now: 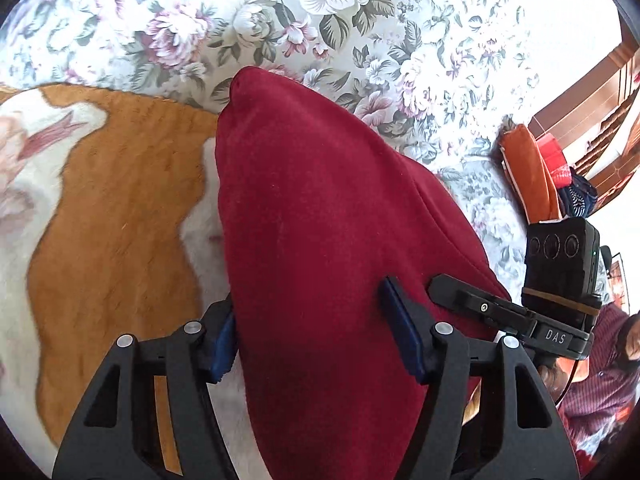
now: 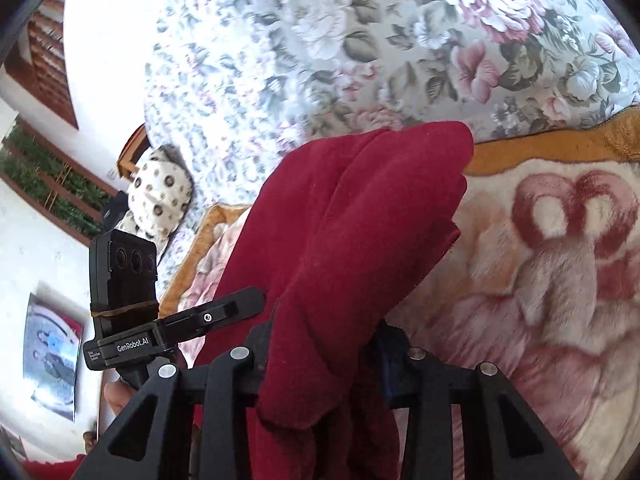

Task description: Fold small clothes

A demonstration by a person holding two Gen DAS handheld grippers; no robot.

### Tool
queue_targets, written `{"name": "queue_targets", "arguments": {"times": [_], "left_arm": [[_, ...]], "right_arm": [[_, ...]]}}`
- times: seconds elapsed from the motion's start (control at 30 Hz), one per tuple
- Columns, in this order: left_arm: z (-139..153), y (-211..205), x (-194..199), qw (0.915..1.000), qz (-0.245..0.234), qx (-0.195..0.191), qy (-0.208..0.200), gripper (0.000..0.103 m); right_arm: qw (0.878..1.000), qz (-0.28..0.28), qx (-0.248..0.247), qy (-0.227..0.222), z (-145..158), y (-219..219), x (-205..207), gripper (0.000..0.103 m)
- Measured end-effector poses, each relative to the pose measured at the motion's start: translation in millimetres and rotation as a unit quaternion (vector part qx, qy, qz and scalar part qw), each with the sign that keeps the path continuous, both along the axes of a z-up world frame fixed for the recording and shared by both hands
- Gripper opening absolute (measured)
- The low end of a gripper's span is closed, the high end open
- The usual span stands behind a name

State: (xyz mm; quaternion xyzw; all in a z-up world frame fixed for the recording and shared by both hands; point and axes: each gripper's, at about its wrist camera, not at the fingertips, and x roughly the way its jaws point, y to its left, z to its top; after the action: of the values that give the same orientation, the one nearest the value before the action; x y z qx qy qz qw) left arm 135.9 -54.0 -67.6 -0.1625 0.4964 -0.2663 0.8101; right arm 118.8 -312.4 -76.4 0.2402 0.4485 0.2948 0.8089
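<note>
One dark red cloth (image 1: 320,240), draped over both grippers, lifted above a fleece blanket (image 1: 112,208) (orange/cream w/ pink pattern) on a floral sheet (image 1: 360,40).

L gripper (image 1: 320,344): 2 blue pads (image 1: 402,336), jaws roughly half open, cloth bunched between them; L pad touches the fabric edge, R pad pressed into it. Looks like a grip, cloth fills the gap.

R gripper (image 2: 320,344): jaws narrower, cloth gathered in folds between the fingers and hanging over the front, so pads mostly hidden; only a sliver of blue pad (image 2: 386,360) shows on the R side. Gripped.

Cloth blocks most of the centre of both views, incl. blanket beneath.

Around: 1 spotted pillow (image 2: 164,192) at far L of R view. Pile of 2–3 folded items, orange (image 1: 528,172) on top, at R of L view. Each view shows the other gripper's cam block (image 1: 560,264). Sleeve (image 1: 600,380), striped red, low R in L view.
</note>
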Motion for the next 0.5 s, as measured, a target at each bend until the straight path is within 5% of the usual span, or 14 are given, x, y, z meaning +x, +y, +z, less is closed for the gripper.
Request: {"name": "queue_targets", "arguments": {"times": [0.2,0.3,0.5], "left_arm": [[-27.1,7.7,-38.7,0.9989,0.016,0.044,0.012,0.065],[-47.0,2.5,-47.9,0.9967,0.016,0.079,-0.006,0.068],[-33.4,5.1,-63.2,0.993,0.031,0.109,-0.032,0.071]], "right_arm": [[0.999,0.015,-0.024,0.025,-27.9,25.7,-32.8,0.036],[0.996,0.009,-0.067,0.052,-52.6,32.0,-40.7,0.046],[0.992,-0.033,-0.121,0.027,-19.6,15.0,-64.7,0.05]]}}
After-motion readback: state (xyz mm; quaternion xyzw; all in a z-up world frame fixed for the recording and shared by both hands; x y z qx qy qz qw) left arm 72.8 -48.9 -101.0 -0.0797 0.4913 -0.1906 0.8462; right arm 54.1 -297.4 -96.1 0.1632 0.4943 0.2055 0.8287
